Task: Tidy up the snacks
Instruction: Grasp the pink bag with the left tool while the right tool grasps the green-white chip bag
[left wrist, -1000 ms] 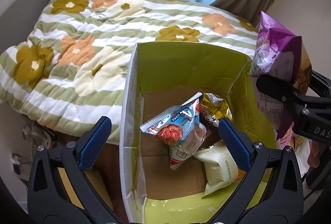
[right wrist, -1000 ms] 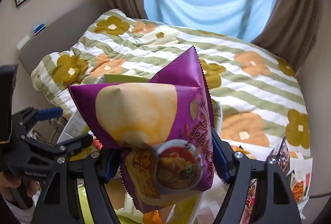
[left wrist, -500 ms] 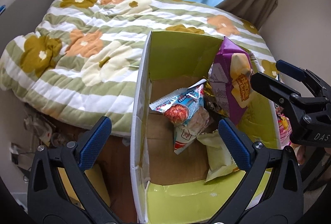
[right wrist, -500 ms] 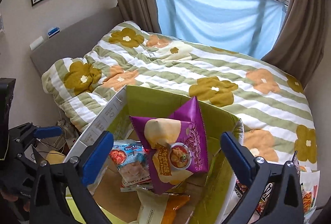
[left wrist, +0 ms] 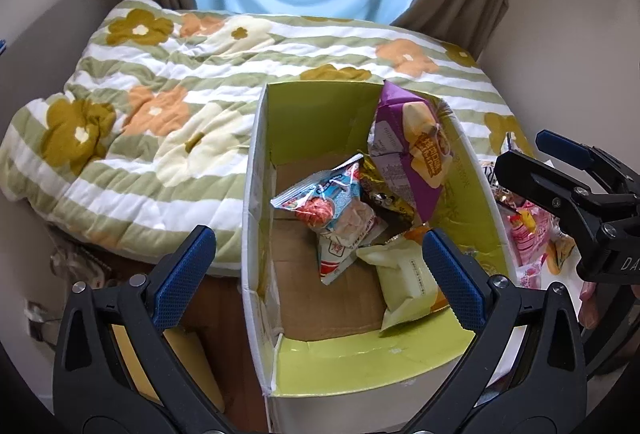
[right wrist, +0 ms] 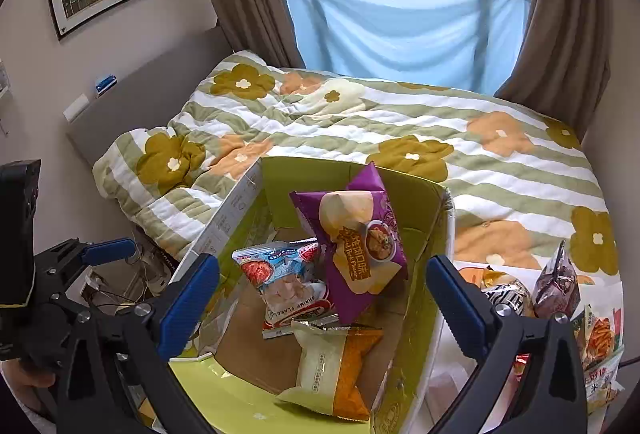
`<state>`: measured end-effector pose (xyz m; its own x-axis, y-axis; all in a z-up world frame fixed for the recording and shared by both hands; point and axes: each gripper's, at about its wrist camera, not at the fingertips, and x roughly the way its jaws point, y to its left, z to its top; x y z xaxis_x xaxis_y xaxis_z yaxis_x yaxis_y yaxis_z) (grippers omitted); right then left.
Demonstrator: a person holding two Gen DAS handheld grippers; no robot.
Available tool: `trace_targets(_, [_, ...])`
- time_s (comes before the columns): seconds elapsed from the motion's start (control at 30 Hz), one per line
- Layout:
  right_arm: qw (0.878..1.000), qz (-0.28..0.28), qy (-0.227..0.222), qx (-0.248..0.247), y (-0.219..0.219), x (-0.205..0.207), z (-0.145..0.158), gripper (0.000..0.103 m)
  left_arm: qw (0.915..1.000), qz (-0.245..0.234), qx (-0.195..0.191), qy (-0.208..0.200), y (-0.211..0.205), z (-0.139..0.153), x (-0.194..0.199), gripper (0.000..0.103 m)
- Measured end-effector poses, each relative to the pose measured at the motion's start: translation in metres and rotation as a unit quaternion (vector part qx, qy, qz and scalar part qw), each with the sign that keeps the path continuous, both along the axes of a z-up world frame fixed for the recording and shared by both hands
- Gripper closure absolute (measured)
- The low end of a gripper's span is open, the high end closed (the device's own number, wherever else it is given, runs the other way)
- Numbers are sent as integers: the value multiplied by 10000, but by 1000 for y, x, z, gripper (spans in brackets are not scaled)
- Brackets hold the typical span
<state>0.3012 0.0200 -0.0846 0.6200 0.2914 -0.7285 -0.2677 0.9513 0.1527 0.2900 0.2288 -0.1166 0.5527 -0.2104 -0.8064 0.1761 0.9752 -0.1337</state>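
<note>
looking from the left wrist, a flowered quilt (left wrist: 192, 105) covers the bed under a blue-draped window. the open box (left wrist: 256, 193) stands against the bed edge, holding the purple chip bag (left wrist: 416, 153), a shrimp snack (left wrist: 336, 201) and a pale packet (left wrist: 404, 278). left tongs (left wrist: 316, 274) gape, holding nothing.

from the right wrist, right tongs (right wrist: 320, 298) hang released above the box; loose snacks (right wrist: 560, 286) crowd its right side.
</note>
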Motion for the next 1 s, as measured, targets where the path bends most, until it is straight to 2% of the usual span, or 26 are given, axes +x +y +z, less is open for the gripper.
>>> trace_targets(0.3, [9977,-645,-194,8,-51,-39,23,0,9983,-540,-102,-209,-54,21,-25,1])
trace_targets(0.47, [9935,-1073,-369,23,-111,-69,32,0,9964,-799,-93,-260,-111,24,-46,1])
trace_targets(0.6, [9916,-1243,-366,-8,-167,-90,34,0,9971,-739,-64,-188,-168,22,-67,1])
trace_targets(0.67, [9917,-1243,-317,7,-197,-98,33,0,9972,-726,-155,-115,-197,16,-79,1])
trace_targets(0.8, [9928,-1162,-246,-168,-248,-112,23,0,9980,-622,-64,88,-251,-3,-96,1])
trace_targets(1.0, [9942,-1028,93,-288,-314,-116,-8,0,9973,-394,-131,611,-306,-43,-110,1])
